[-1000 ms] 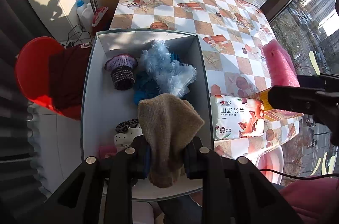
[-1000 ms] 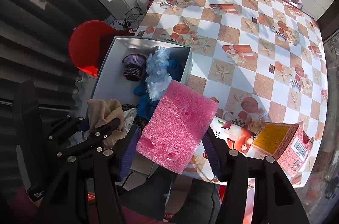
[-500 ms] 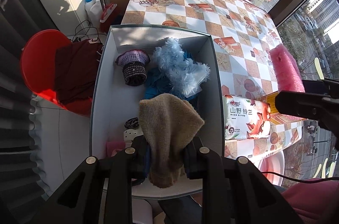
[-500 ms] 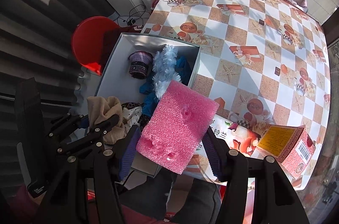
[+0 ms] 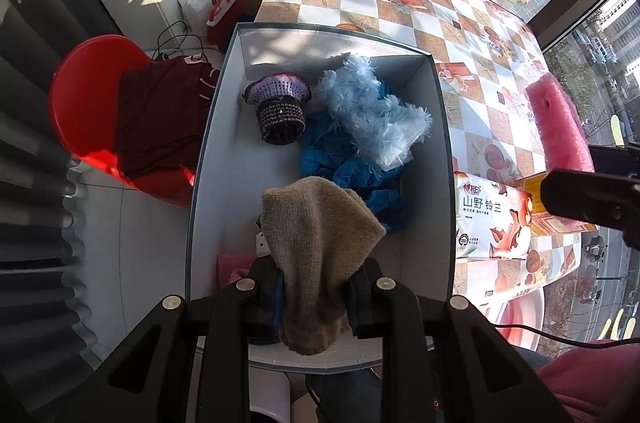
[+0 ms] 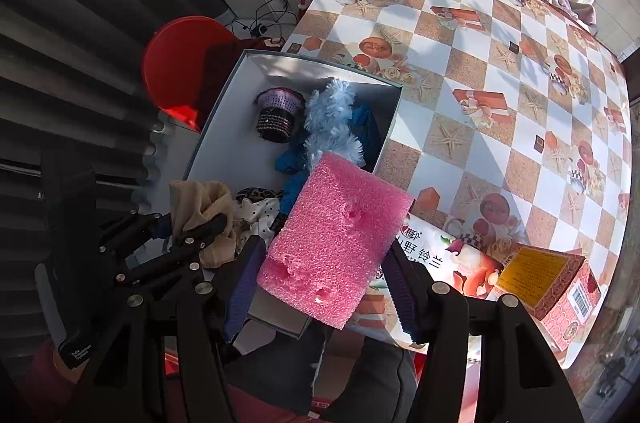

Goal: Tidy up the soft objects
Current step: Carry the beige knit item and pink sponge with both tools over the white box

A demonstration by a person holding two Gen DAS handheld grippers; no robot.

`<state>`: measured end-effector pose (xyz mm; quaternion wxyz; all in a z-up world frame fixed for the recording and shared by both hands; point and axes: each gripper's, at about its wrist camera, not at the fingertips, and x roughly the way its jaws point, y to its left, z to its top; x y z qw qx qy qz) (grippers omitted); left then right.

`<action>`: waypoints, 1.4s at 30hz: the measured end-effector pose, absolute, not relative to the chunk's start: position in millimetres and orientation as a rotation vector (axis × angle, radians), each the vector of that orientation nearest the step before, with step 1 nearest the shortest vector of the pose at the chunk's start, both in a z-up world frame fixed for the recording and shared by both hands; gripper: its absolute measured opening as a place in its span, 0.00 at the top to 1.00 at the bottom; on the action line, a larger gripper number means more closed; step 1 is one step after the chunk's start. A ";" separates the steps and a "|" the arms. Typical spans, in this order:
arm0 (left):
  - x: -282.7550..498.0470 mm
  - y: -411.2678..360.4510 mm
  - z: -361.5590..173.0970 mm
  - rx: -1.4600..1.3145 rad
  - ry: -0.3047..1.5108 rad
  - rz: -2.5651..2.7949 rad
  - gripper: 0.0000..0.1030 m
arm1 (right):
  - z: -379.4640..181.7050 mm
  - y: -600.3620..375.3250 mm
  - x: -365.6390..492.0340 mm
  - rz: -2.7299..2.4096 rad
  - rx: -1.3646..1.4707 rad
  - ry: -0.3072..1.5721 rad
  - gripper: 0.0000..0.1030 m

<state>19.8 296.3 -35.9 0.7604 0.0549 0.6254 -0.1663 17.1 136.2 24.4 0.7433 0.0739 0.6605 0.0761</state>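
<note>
- Since a second ago, the left hand-held gripper [image 5: 316,287] has drifted a little farther over the white box [image 5: 208,151], so the box now looks larger and more centred in its view; the right hand-held gripper [image 6: 324,263] has barely shifted.
- Nearest in the left wrist view, the left hand-held gripper is clamped narrowly on a tan knitted cloth [image 5: 316,243], which hangs bunched between its jaws above the near end of the box.
- Nearest in the right wrist view, the right hand-held gripper grips a pink foam block [image 6: 336,235] by its two sides, held over the near corner of the box and the counter edge.
- Beneath the tan cloth, at the near end of the box, lie a pink item [image 5: 232,267] and a spotted fabric piece [image 6: 260,207], both partly hidden.
- Farther in, a crumpled blue cloth [image 5: 352,175] lies in the box with a pale blue fluffy piece [image 5: 372,115] on top of it.
- Beside these, toward the far left of the box, sits a purple crocheted hat [image 5: 280,111].
- To the right of the box, on the checked counter [image 6: 500,63], lie a tissue pack [image 5: 492,223] and a pink and yellow carton [image 6: 548,279].
- To the left of the box stands a red stool [image 5: 80,95] with a dark red garment [image 5: 160,119] on it.
</note>
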 end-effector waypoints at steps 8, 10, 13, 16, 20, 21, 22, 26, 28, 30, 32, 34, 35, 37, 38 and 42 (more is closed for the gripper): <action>18.6 301.1 -43.1 0.126 1.381 -0.341 0.74 | 19.2 142.6 20.8 0.181 0.152 1.462 0.41; 18.8 300.9 -43.6 0.127 1.383 -0.338 0.74 | 18.3 142.5 21.7 0.182 0.155 1.464 0.41; 19.2 300.9 -44.5 0.128 1.387 -0.336 0.74 | 16.2 144.0 23.0 0.188 0.151 1.470 0.41; 19.1 299.1 -45.8 0.136 1.391 -0.339 0.74 | 15.2 146.5 24.3 0.197 0.144 1.472 0.41; 18.3 296.7 -48.1 0.144 1.397 -0.342 0.74 | 12.5 148.4 24.9 0.206 0.139 1.481 0.41; 18.1 296.3 -49.0 0.144 1.399 -0.342 0.74 | 11.7 148.9 25.1 0.208 0.138 1.483 0.41; 18.1 296.5 -49.8 0.145 1.402 -0.342 0.74 | 11.0 149.4 25.3 0.211 0.136 1.485 0.41; 18.7 297.5 -53.2 0.148 1.413 -0.335 0.74 | 9.0 152.1 27.1 0.222 0.125 1.491 0.41; 19.0 297.6 -54.7 0.150 1.419 -0.331 0.74 | 7.9 155.2 28.5 0.230 0.118 1.494 0.41; 18.7 297.6 -56.6 0.158 1.422 -0.329 0.74 | 6.2 158.1 29.6 0.242 0.117 1.500 0.41; 18.0 297.9 -58.3 0.163 1.428 -0.327 0.74 | 4.7 161.2 30.4 0.255 0.116 1.504 0.41; 17.1 298.0 -59.6 0.165 1.432 -0.326 0.74 | 2.1 163.9 30.9 0.265 0.112 1.512 0.41; 16.9 298.3 -60.1 0.167 1.434 -0.324 0.74 | 0.9 164.9 31.1 0.268 0.110 1.516 0.41; 16.7 298.9 -61.6 0.167 1.438 -0.321 0.74 | -1.7 166.3 31.2 0.275 0.111 1.524 0.41; 16.7 299.2 -62.2 0.167 1.440 -0.319 0.74 | -2.6 166.3 31.2 0.277 0.113 1.527 0.41; 17.5 300.2 -63.0 0.167 1.442 -0.313 0.74 | -5.4 166.7 32.0 0.286 0.121 1.538 0.41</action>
